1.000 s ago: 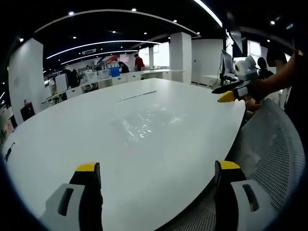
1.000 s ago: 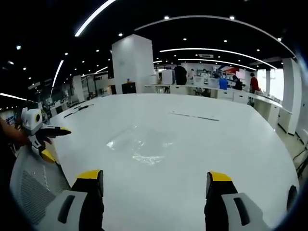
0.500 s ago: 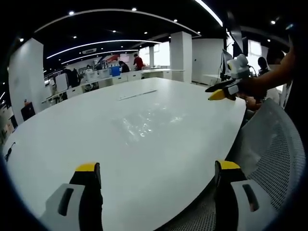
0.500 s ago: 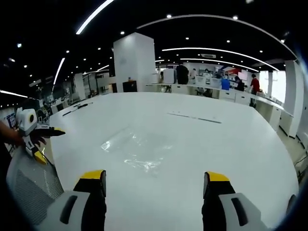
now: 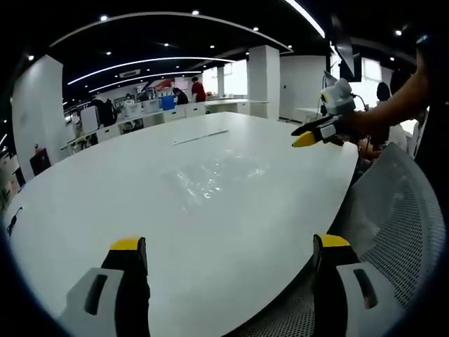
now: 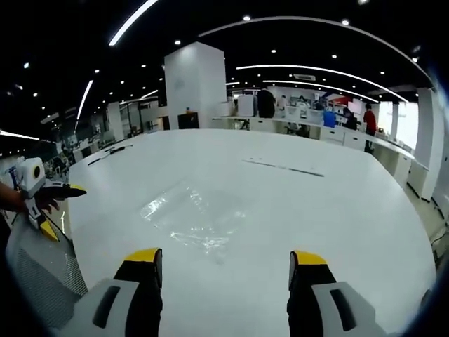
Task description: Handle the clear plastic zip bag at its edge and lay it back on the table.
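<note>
An open-plan office with strip ceiling lights is being shown behind a broad white bench (image 5: 84, 189), on which the clear plastic zip bag (image 6: 191, 219) is lying flat near the middle, untouched by either tool. Compared with the pictures of a moment earlier, the right gripper (image 6: 223, 258) is being brought forward and lower toward the bag's near edge, its jaws being held apart and empty; in the left gripper view it is being seen further out over the bench. The left gripper (image 5: 226, 246) is being kept at the bench's near side beside a mesh chair back (image 5: 400, 217), jaws likewise spread and empty. The approach is judged to be under way, the edge grasp not yet made.
</note>
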